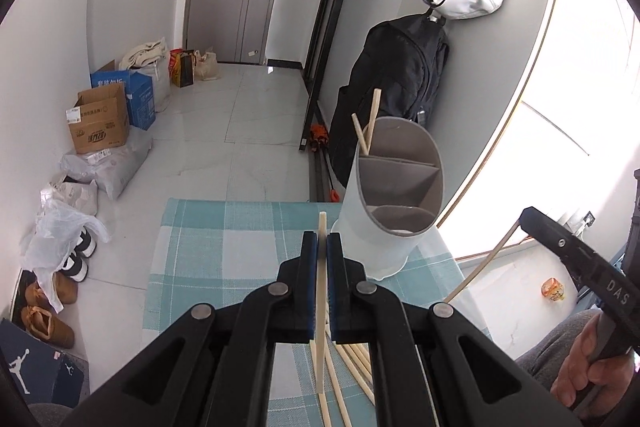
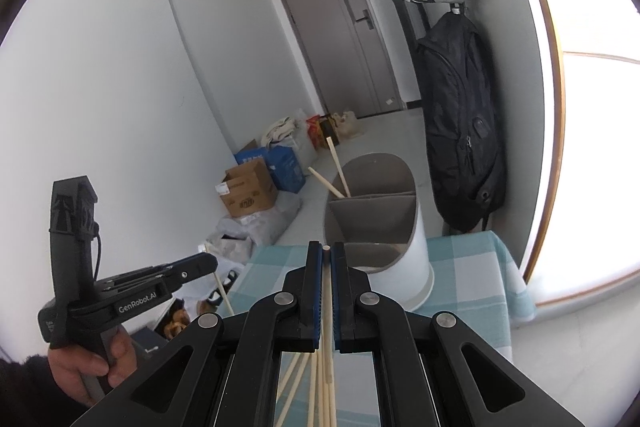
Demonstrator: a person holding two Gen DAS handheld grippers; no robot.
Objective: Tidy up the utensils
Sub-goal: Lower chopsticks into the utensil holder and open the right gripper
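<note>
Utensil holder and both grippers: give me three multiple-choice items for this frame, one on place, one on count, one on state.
1. Where do the chopsticks already in the utensil holder stand?
A. far compartment
B. nearest compartment
C. on the floor

2. How many chopsticks stand in the holder?
A. none
B. two
C. five

3. What is the left gripper doing?
A. open and empty
B. shut on a spoon
C. shut on a chopstick

Answers:
1 A, the sticks rise from the compartment farthest from the cameras.
2 B, two tips show in both views.
3 C, its pads clamp one held chopstick; the right gripper grips another.
</note>
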